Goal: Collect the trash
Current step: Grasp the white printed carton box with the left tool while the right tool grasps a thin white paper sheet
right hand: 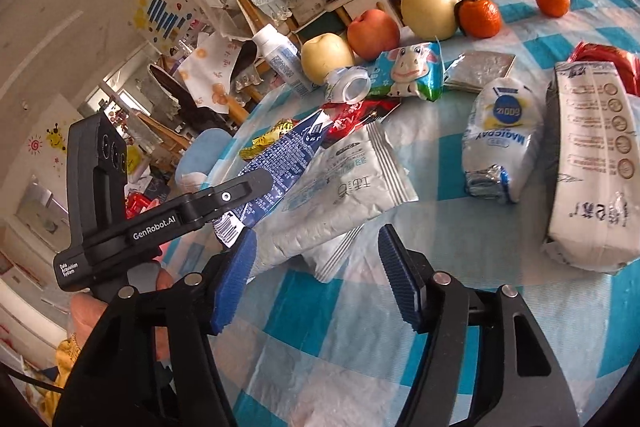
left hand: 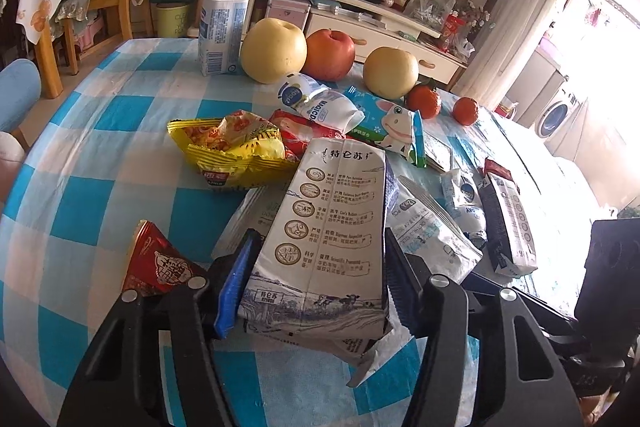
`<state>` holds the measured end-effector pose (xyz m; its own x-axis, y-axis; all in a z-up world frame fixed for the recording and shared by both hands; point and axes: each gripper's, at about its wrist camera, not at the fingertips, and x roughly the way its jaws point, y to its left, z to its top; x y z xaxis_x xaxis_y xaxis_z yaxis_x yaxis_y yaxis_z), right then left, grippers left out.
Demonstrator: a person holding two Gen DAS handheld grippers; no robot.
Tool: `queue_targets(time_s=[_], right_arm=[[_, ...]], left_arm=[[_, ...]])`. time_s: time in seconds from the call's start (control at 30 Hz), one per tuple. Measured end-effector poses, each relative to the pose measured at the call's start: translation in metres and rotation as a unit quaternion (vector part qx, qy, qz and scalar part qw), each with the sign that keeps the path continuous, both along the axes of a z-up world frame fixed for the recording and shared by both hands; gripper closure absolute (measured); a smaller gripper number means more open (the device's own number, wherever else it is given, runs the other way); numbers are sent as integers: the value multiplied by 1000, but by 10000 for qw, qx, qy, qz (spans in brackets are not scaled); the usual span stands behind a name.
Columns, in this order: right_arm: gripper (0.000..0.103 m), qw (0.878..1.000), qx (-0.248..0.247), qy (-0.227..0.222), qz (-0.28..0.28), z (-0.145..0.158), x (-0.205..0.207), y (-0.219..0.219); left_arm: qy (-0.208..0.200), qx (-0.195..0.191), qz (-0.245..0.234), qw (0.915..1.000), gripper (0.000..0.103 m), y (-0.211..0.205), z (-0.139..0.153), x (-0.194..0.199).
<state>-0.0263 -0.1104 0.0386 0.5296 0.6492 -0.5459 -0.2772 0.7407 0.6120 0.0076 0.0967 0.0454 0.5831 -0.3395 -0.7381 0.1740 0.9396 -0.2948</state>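
Left wrist view: the left gripper (left hand: 316, 279) was seen closed on a flattened milk carton (left hand: 328, 243), both pads pressed to its long sides, carton low over the table (left hand: 80, 155). No bin or bag was in sight, so nothing could be counted as collected yet; the job was judged barely begun.

Right wrist view: the right gripper (right hand: 316, 275) was held part open, with the corner of a white wrapper (right hand: 344, 187) between the jaws; contact at the left pad could not be told, the right pad stood clear.

Still on the cloth were noted: a yellow snack bag (left hand: 232, 147), a red wrapper (left hand: 156, 263), a cow-print pack (right hand: 408, 71), a crushed pouch (right hand: 500, 139), a second carton (right hand: 592, 163).

Fruit to be left alone was grouped at the far edge: pears (left hand: 274, 51), an apple (left hand: 330, 55), tangerines (left hand: 466, 111), beside a white bottle (left hand: 222, 23). The litter overlapped, so neighbours might be dragged along.
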Motion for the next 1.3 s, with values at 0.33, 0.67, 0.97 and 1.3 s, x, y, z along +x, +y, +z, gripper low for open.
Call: queue_targets(time_s=[0.33, 0.67, 0.97, 1.3], right_arm=[[50, 9986, 489, 136, -145, -10, 12, 3], [70, 9987, 368, 154, -313, -8, 23, 9], [82, 9990, 108, 158, -399, 0, 17, 14], [91, 9976, -501, -299, -382, 26, -3, 37]], left_arm=[[-94, -185, -85, 9997, 44, 6, -9, -6], [-139, -52, -66, 9999, 44, 3, -10, -8], [-263, -43, 37, 9996, 45, 11, -4, -15], [-527, -154, 244, 9982, 45, 33, 19, -29]])
